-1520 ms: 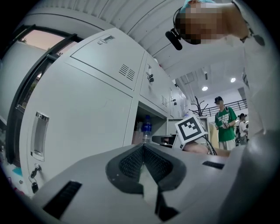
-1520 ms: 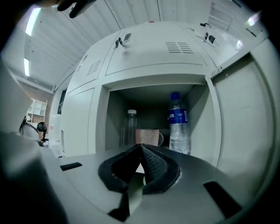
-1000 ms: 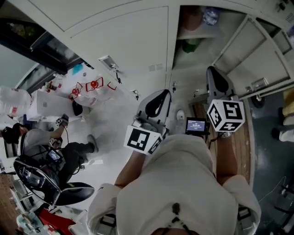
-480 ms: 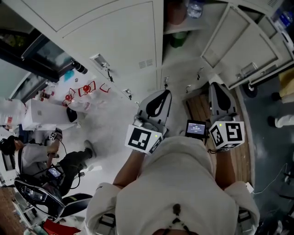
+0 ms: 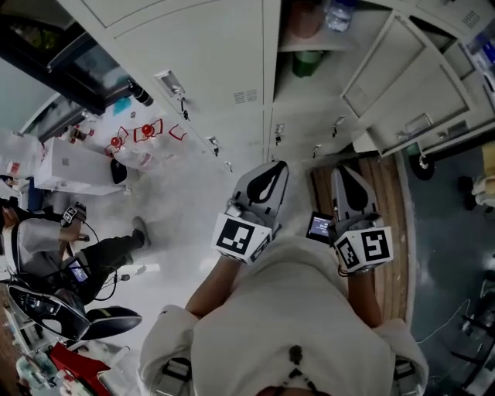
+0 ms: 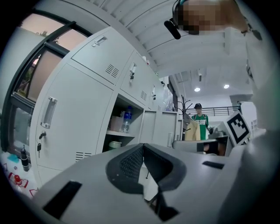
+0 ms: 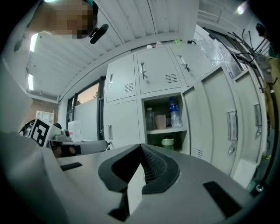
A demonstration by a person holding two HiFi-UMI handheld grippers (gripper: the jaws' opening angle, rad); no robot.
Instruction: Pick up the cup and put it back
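Observation:
The pink cup stands on the upper shelf of an open locker, beside a clear water bottle; a green lidded jar sits on the shelf below. From the head view the cup shows at the top edge. My left gripper and right gripper are held side by side close to the chest, well short of the locker. Both point at it, jaws shut with nothing between them. In the left gripper view the cup is partly hidden by the locker's edge.
The locker's door hangs open to the right. Closed locker doors fill the left. A strip of wooden floor runs under the right gripper. A seated person with gear is at the far left; another person stands far off.
My right gripper has drawn back toward my body and now sits level with the left one. The left gripper has stayed put. Both stay shut.

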